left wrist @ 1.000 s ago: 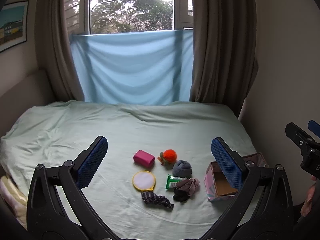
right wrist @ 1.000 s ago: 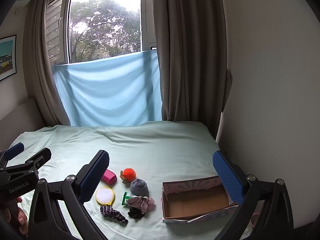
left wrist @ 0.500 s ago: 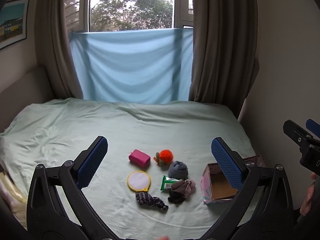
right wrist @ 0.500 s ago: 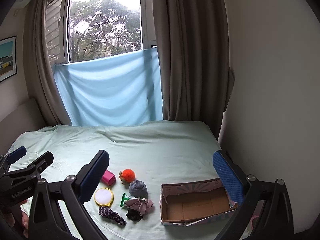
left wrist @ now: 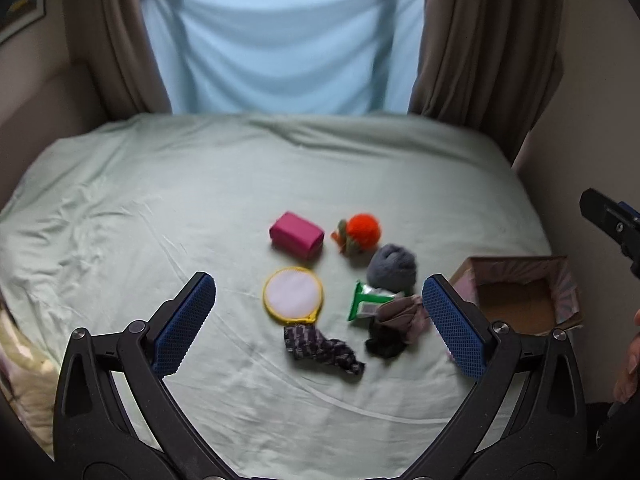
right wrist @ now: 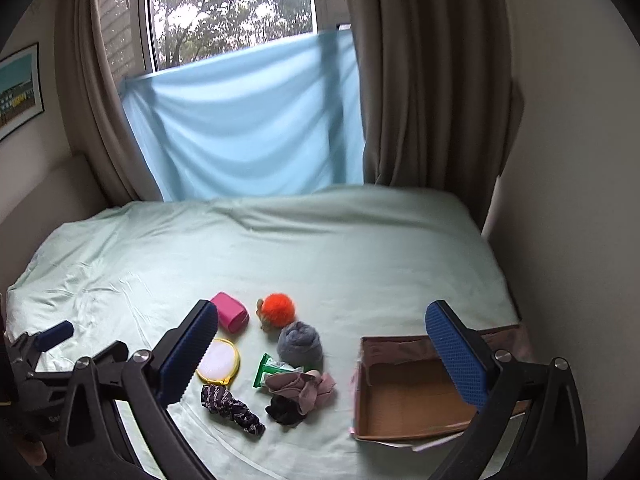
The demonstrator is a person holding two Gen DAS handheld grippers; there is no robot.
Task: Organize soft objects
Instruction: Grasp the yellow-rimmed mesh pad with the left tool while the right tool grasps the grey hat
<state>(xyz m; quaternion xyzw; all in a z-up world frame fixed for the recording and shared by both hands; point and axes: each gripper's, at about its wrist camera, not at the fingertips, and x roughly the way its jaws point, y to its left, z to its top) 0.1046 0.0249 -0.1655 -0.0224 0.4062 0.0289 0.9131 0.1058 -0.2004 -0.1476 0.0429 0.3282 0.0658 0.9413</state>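
Both tongs dipped closer toward sock pile (left wrist: 394, 322) on bed (left wrist: 160, 208); left tongs (left wrist: 318, 320), right tongs (right wrist: 332, 354) spread, empty; box (right wrist: 404, 396) unfilled, sorting not begun.

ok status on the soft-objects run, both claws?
Left claw open, empty, above bed. Right claw open, empty. Socks, wool ball loose on sheet; box empty. Nothing in the way.

Both wrist views from above the bed's (left wrist: 160, 200) near edge, facing the window (right wrist: 232, 12), sharing the cardboard box (right wrist: 404, 396) ahead.
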